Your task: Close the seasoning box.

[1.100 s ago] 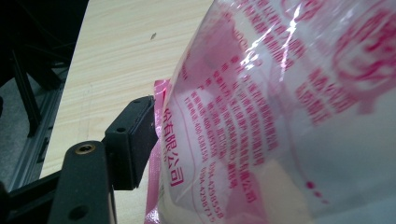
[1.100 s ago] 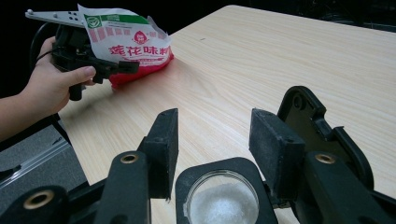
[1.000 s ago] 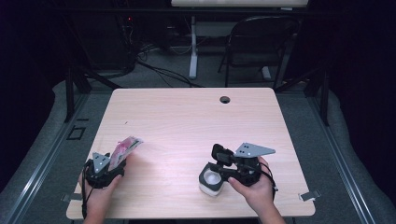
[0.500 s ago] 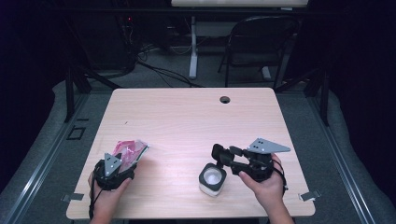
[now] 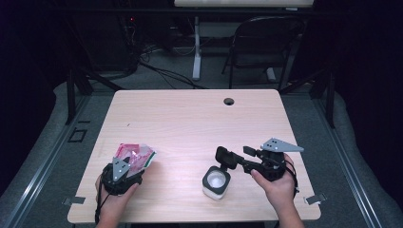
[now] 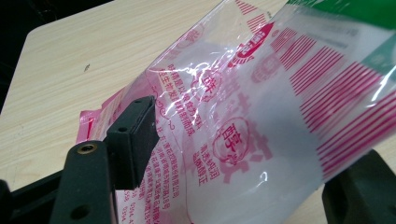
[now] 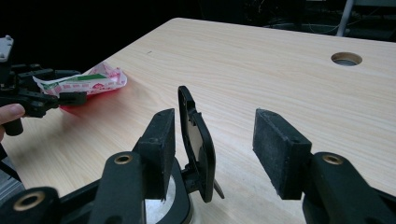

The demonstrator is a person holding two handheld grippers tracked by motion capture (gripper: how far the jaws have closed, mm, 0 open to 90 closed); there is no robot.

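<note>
Jaws of the left gripper (image 5: 124, 167) are closed on a crinkled clear plastic packet printed in pink, white and green (image 5: 135, 156), which sticks out ahead of them over the near left part of the light wooden desk (image 5: 190, 118). In the left gripper view the packet (image 6: 261, 116) lies across the frame, one black pad pressed against its film at the left and the other jaw dark at the lower right corner.

The right gripper (image 5: 227, 158) sits at the near right of the desk, its jaws standing wide apart after just having been opening, with nothing pressed between the pads. Just in front of them and slightly below stands a small white round container with a black flip lid (image 5: 216, 182). In the right gripper view the lid (image 7: 198, 142) is raised nearly upright between the two jaws, close to the left pad but not clamped, and the container's pale rim shows underneath. The two grippers are well apart. A round cable hole (image 5: 229, 101) lies near the far edge of the desk.
</note>
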